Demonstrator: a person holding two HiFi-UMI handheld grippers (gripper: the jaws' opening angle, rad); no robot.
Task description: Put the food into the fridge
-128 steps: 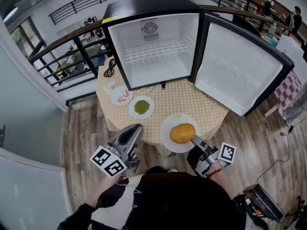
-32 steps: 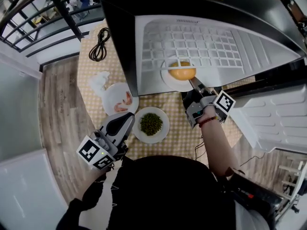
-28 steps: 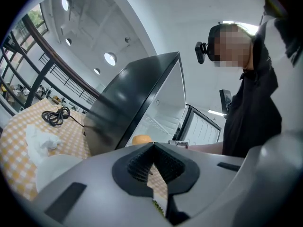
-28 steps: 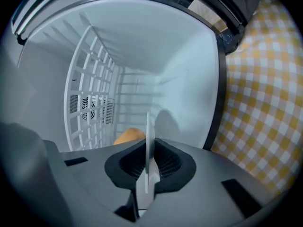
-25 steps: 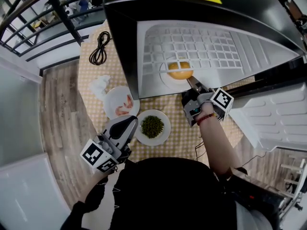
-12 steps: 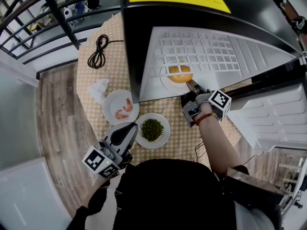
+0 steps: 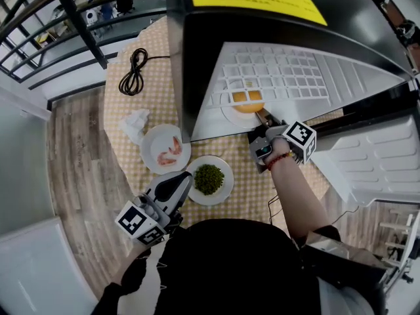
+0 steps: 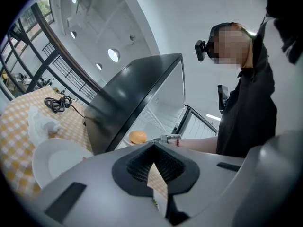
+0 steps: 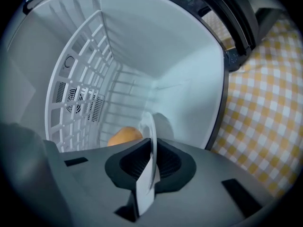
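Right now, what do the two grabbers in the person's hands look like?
The left grabber and right grabber are smooth grey shells with black ribbed pads inside. Each carries a white cube printed with black square patterns. The person wears a black top and a red bracelet on the right wrist.

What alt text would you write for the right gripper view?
The right gripper is shut on the rim of a white plate with a bun on it, inside the open white fridge. A wire shelf and fan vent show at left, checked tablecloth at right.
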